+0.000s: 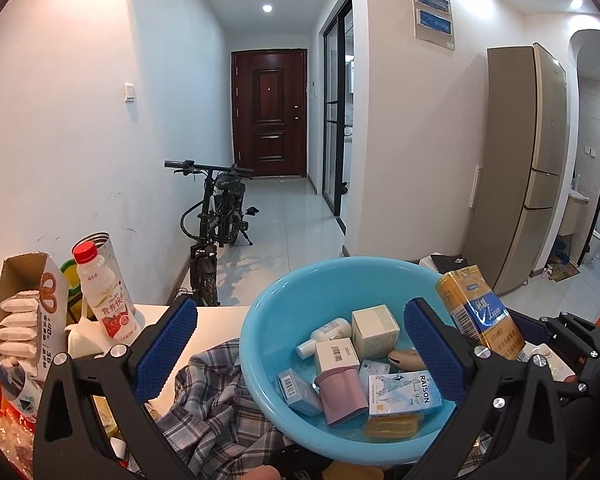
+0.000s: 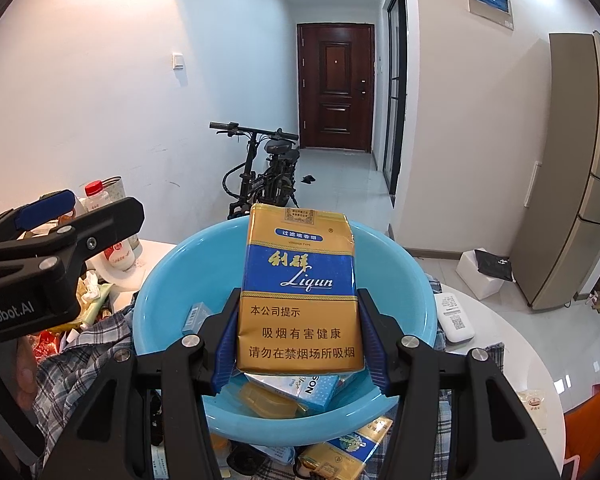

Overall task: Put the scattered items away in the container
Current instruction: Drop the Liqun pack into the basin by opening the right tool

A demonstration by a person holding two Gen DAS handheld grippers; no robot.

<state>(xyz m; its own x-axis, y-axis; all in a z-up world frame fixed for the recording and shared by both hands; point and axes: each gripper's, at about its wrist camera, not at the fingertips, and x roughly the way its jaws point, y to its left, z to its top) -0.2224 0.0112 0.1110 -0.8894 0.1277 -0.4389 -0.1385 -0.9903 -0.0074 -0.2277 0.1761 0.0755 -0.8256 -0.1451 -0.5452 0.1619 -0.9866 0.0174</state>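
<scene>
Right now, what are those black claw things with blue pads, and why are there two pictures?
They are grabbing tools. A person holds one in each hand, and each tool carries a small camera that looks out along its two fingers. So the two pictures show the same moment from two tools.

The left gripper is open and holds nothing. The right gripper is squeezing a yellow and blue cigarette pack above a blue basin.

The basin already holds little boxes, such as a white box, and a pink case. It sits on a checked cloth on a white table. A drink bottle with a red cap stands off to the side.
</scene>
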